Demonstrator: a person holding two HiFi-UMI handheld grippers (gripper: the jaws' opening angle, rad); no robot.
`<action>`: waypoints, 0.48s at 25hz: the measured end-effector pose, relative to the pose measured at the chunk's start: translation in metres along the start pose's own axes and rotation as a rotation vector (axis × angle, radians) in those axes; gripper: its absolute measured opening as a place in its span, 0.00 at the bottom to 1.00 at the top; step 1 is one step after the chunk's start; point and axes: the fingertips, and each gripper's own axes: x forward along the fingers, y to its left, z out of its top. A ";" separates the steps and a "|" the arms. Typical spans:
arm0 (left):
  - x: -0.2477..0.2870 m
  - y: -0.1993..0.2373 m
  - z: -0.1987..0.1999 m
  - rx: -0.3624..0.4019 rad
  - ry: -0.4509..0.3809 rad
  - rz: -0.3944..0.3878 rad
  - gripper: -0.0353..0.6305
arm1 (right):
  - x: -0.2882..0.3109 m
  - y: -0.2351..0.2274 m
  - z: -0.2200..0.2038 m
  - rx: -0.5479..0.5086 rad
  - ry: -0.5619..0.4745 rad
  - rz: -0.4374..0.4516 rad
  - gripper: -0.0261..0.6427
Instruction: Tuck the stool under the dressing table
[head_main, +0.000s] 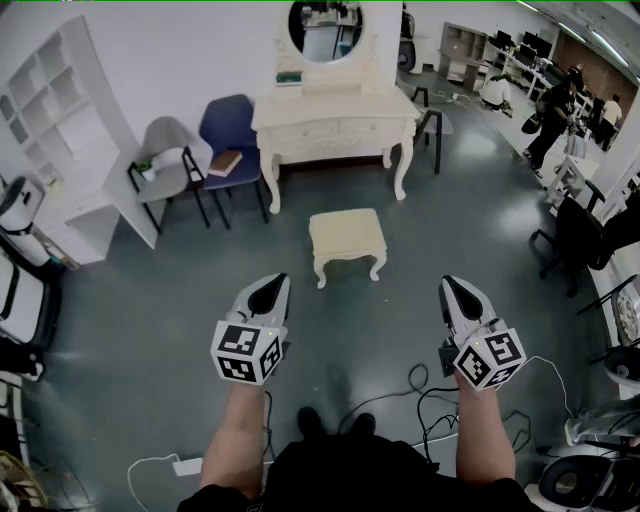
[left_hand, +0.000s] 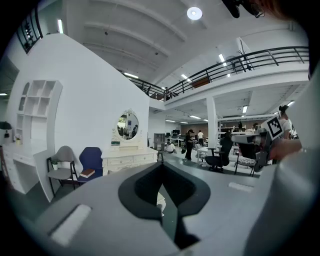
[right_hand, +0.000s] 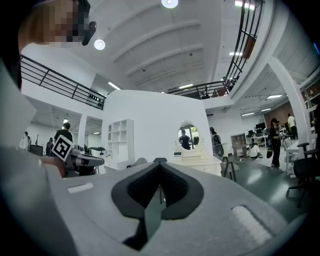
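Cream padded stool (head_main: 346, 240) sits at frame centre on the grey floor, well apart from the white carved dressing table (head_main: 335, 120) above it, not yet tucked. Left tongs (head_main: 271, 284) and right tongs (head_main: 451, 285), both clenched empty, aim forward, likely for pushing.

The head camera is looking steeply down over the person's forearms (head_main: 240, 440), taking in the floor (head_main: 150, 330) and, at the frame's top, the dressing table (head_main: 335, 125). The camera on the left gripper (head_main: 272, 284) is sitting close behind its own jaws, facing about level toward that table from well apart; the one on the right gripper (head_main: 450, 284) is doing likewise. All three are sharing the table and its oval mirror (head_main: 326, 30), and each gripper view is catching the other gripper at its edge.
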 end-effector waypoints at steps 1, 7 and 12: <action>0.000 -0.001 -0.001 -0.002 0.000 0.001 0.08 | 0.000 -0.001 -0.001 -0.001 0.001 0.001 0.04; 0.004 0.001 -0.002 -0.009 0.006 0.011 0.08 | 0.002 -0.004 -0.004 -0.001 0.007 0.008 0.04; 0.010 -0.002 0.000 -0.009 0.008 0.014 0.08 | 0.002 -0.012 -0.004 0.000 0.002 0.009 0.04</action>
